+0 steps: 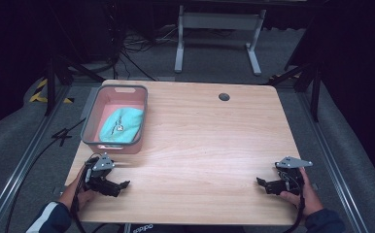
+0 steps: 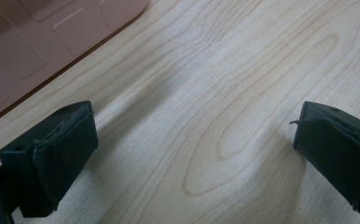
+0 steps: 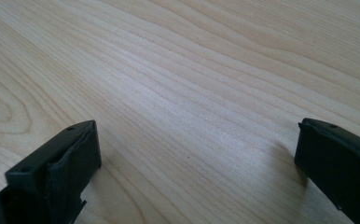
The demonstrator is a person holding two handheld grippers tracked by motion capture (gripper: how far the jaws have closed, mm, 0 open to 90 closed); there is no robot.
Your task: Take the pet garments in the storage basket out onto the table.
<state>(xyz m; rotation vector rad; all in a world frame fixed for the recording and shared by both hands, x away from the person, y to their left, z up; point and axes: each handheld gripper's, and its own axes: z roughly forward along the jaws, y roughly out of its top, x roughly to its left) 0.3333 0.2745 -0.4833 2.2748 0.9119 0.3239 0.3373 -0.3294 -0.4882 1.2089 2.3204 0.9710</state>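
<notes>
You have two grippers on the bench, one in each hand, and both sit near its front edge. Your left gripper [image 1: 122,185] is by the front left corner, your right gripper [image 1: 259,181] by the front right corner, and the two are well apart with bare wood between them. Each points inward toward the middle of the bench [image 1: 205,145].

In the left gripper view, the two black jaws stand wide apart with nothing but wood grain between them; they grip nothing. The right gripper view shows the same: jaws spread wide, nothing held.

One bin [image 1: 90,116] sits at the back left part of the bench, along the left edge, just beyond your left gripper; its pink corner [image 2: 38,42] shows at the top left of the left gripper view. Inside it lies one teal cloth [image 1: 122,124], bunched toward the bin's front end. One dark round hole [image 1: 224,96] sits near the back edge.
</notes>
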